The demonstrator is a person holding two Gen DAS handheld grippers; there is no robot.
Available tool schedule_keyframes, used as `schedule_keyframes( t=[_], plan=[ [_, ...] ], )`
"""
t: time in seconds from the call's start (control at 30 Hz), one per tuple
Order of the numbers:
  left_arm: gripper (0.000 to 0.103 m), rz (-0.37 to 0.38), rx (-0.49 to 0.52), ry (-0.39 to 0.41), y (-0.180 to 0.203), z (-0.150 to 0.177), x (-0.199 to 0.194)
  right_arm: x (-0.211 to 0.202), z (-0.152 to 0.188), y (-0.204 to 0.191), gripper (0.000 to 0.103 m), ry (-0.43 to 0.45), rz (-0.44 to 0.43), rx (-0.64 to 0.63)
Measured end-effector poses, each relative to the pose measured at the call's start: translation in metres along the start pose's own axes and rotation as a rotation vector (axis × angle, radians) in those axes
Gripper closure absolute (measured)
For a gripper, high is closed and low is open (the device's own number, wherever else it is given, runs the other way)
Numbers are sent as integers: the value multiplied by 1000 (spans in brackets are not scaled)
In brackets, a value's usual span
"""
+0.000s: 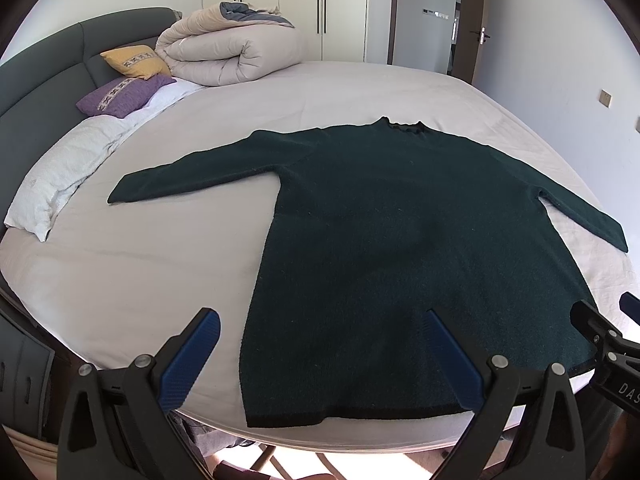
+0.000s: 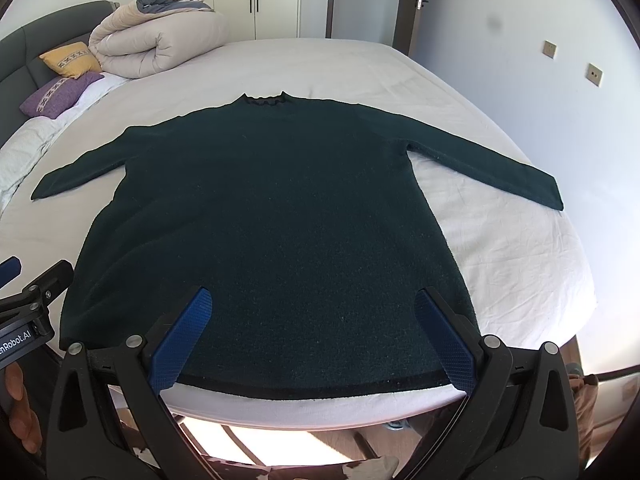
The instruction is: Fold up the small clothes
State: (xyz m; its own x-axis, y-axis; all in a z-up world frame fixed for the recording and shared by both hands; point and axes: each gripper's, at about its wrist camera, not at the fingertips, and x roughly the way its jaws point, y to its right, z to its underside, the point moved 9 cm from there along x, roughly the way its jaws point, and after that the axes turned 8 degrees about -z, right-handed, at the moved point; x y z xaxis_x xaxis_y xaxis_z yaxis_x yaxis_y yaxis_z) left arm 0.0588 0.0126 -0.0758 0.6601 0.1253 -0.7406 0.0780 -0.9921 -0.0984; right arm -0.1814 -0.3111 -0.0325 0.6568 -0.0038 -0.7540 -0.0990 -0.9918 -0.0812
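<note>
- Sweater [image 2: 272,208]: dark green knit with long sleeves, laid flat front-up or back-up (cannot tell which) on the bed [image 2: 500,240]. It fills the centre of the right wrist view; collar [image 2: 262,100] points to the top of the frame, black-trimmed hem [image 2: 312,386] lies along the lower edge, close to the near edge of the mattress.
- Sleeves: both spread outward and angled down. Left sleeve cuff [image 1: 120,194] sits at mid-left of the left wrist view, right sleeve cuff [image 2: 550,194] at mid-right of the right wrist view.
- Left gripper [image 1: 324,332]: jaws spread wide, holding nothing, hovering over the hem's left corner area at the bottom of its frame.
- Right gripper [image 2: 314,312]: jaws spread wide too, empty, hovering above the lower middle of the sweater body.
- Handling, my read: soft, fuzzy, fairly thick knit. Light, but heavier than a tee; it will drape and sag when lifted and won't hold a crease. High-friction surface, so it should grip well between the blue pads [image 2: 182,340] and drag on the sheet rather than slide. Not fragile, though snagging loops is possible.
- Where to grab, my read: pinch edges rather than the flat middle. Cuff plus shoulder seam for the sleeve folds, then both hem corners to bring the bottom up to the collar.
- Folded duvet [image 1: 232,52] and cushions [image 1: 128,94] at upper left are well apart from the work area.
</note>
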Motion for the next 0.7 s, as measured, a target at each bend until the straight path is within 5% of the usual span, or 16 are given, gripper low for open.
schedule_keyframes(
  t=[0.7],
  plan=[
    [0, 30, -14, -16, 1, -1, 5, 3, 4, 1, 0, -6, 2, -1]
  ],
)
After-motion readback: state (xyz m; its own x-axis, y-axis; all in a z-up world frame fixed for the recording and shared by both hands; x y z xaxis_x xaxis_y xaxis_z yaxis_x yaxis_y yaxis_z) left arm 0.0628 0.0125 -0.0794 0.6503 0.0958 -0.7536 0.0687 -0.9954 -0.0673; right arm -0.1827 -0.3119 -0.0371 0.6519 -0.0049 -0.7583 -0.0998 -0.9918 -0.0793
